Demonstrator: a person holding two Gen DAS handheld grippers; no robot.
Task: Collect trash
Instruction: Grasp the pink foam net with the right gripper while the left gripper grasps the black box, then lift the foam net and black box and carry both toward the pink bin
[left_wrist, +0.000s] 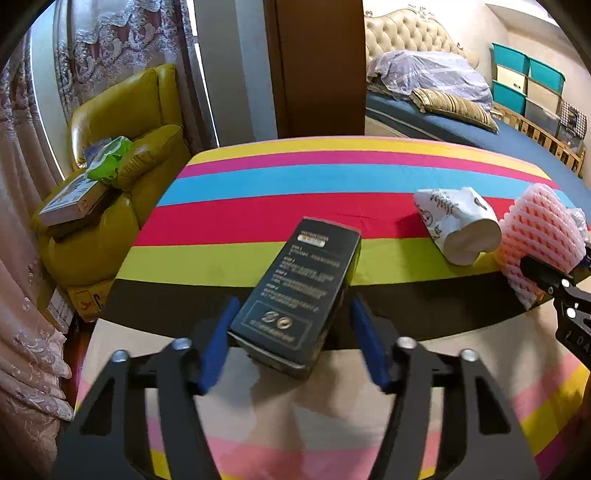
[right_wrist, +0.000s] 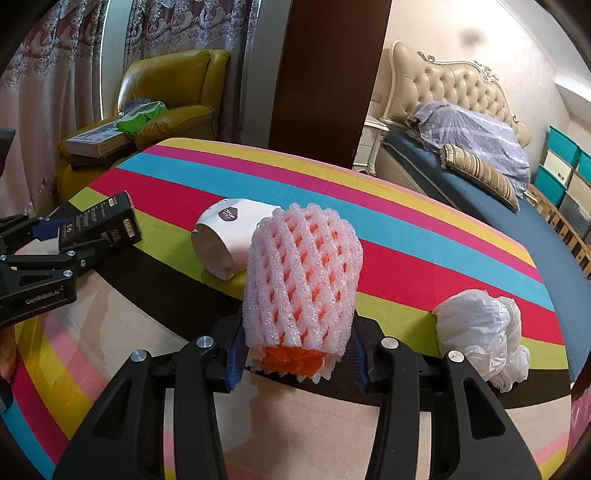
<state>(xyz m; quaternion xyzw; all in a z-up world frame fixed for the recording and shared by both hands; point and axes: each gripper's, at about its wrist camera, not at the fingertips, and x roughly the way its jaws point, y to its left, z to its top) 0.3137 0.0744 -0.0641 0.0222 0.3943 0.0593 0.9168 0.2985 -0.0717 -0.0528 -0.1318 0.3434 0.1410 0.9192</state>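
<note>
A black carton box (left_wrist: 301, 291) with gold print sits between the blue pads of my left gripper (left_wrist: 291, 325), which is shut on its near end at the table's front edge. It also shows in the right wrist view (right_wrist: 99, 225). My right gripper (right_wrist: 297, 350) is shut on a pink foam fruit net (right_wrist: 301, 284) with orange foam inside, held upright; it also shows in the left wrist view (left_wrist: 539, 236). A white paper cup (right_wrist: 229, 240) lies on its side just behind the net. A crumpled white plastic bag (right_wrist: 484, 332) lies to the right.
The striped tablecloth (left_wrist: 295, 177) covers the table, hanging over the front edge. A yellow armchair (left_wrist: 122, 155) with boxes and a green packet stands to the left. A bed (right_wrist: 480, 177) and stacked storage bins (left_wrist: 528, 85) are behind on the right.
</note>
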